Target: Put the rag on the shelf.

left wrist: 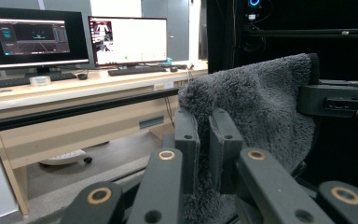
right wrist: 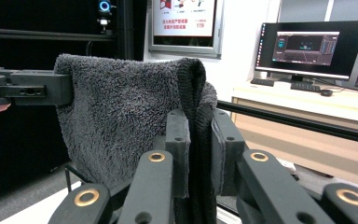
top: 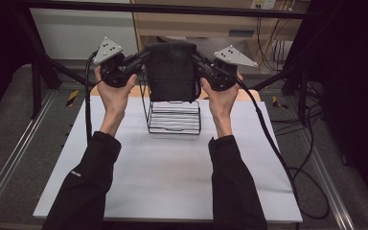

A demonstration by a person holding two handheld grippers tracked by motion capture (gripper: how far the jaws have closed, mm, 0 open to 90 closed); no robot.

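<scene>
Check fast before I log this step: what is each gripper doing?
Left gripper: closed on the grey towel.
Right gripper: closed on the same towel.

Wire rack (top: pixel 174 116) on white table (top: pixel 167 167)

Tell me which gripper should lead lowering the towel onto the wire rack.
Neither clearly, maybe the left. Left gripper and right gripper each clamp a top corner of the grey towel, level above the wire rack, which sits slightly nearer the left.
</scene>
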